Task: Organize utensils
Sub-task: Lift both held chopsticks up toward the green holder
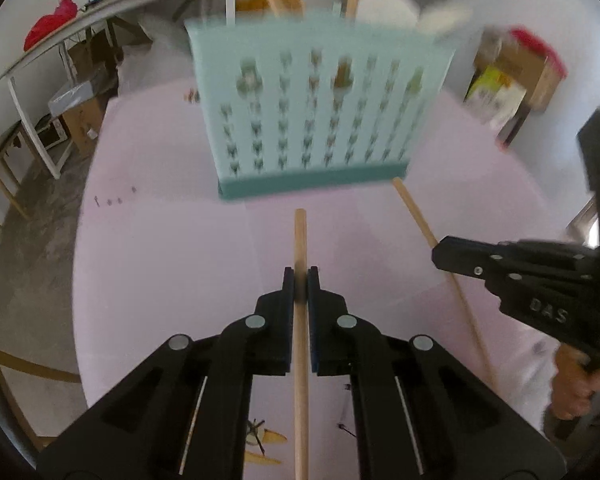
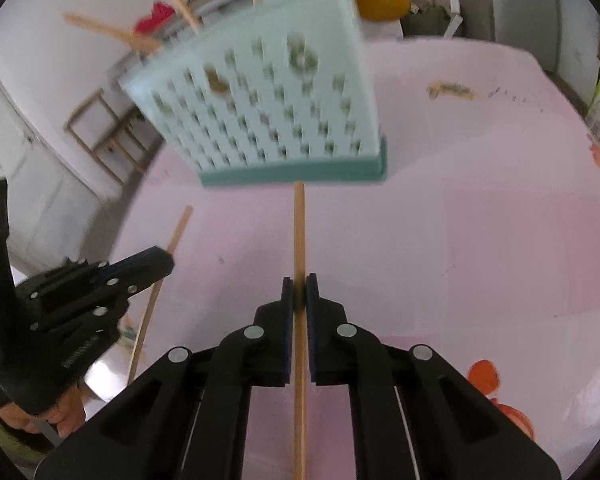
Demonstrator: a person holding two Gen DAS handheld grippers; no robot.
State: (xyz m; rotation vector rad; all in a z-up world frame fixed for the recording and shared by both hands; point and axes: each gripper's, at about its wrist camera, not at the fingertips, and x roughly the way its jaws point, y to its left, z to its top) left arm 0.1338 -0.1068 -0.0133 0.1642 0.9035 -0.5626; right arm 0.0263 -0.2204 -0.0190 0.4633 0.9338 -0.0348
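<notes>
Left hand-held gripper (image 1: 300,280) was clamped on a wooden stick (image 1: 300,240); right hand-held gripper (image 2: 299,286) was clamped on another stick (image 2: 299,232). Both pointed at the teal holder (image 1: 316,120) by the surface's (image 1: 160,240) far edge, likely for insertion.

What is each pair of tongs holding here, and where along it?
Left tongs clamp one wooden chopstick near its forward end; right tongs clamp another chopstick farther back along its shaft.

Light: bright, even, diffuse; soft shadows
Blur: pale teal perforated plastic utensil basket (image 1: 316,116) (image 2: 268,108) smeared in both views
Sharp: black gripper fingers
Edges: fisheye bending, dark vignette corners
</notes>
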